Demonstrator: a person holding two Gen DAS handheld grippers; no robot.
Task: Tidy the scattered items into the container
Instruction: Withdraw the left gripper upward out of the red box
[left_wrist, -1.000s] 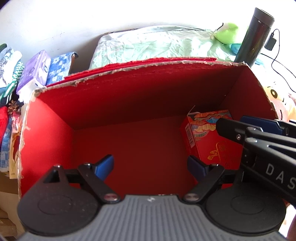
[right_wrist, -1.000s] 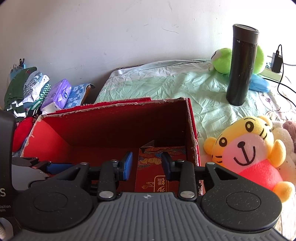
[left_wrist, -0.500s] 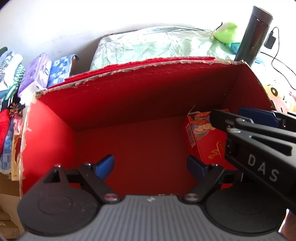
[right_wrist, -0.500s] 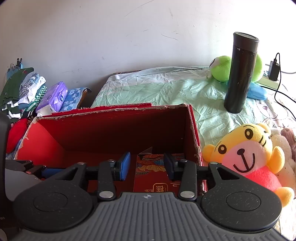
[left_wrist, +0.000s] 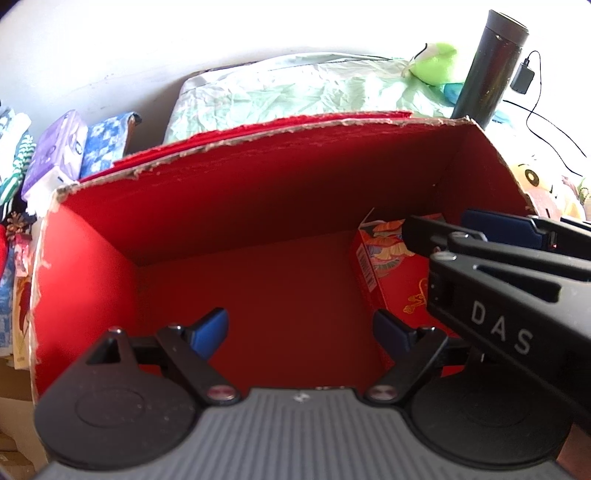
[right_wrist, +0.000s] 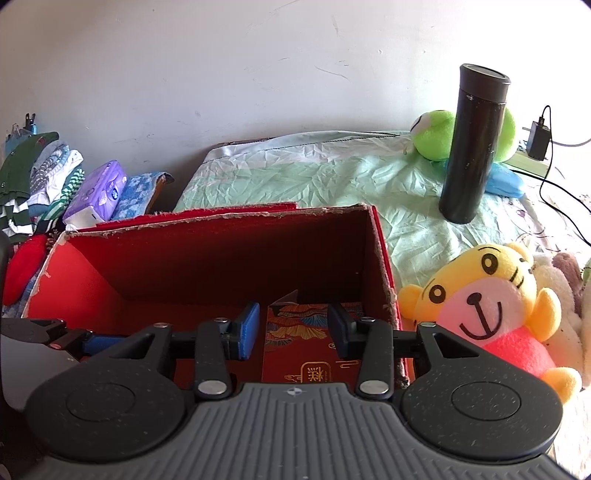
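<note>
Looking down my left gripper (left_wrist: 299, 328), I see its blue-padded fingers spread wide with nothing between them, hanging over the bare floor of the red cardboard box (left_wrist: 236, 206). Left of the box, against the white wall (right_wrist: 221, 74), sits a heap of folded clothes (right_wrist: 33, 177), a purple tissue pack (right_wrist: 98, 192) and a blue checked cloth (right_wrist: 138, 190). The box itself is open-topped with torn, ragged rims, and it rests on a bed covered by a crumpled pale green sheet (right_wrist: 314, 177).

Inside the box, in its right-hand part close to the right wall, lies a small red patterned carton (left_wrist: 391, 273). It lies flat on a broad face, its long axis running from the box's near side towards its far wall, with the opened flap end pointing at the far wall and a barcode on its left side face.

My right gripper (right_wrist: 291, 330) hangs just above that carton, fingers parted on either side of it and gripping nothing; whether the pads touch the carton I cannot tell. In the left view it reaches in over the box's right side.

Right of the box, a yellow tiger plush (right_wrist: 491, 302) lies just beside the wall of it. Farther back stands a dark upright flask (right_wrist: 472, 147), with a green frog plush (right_wrist: 432, 133) behind it and a charger with its cable (right_wrist: 537, 138) beyond.
</note>
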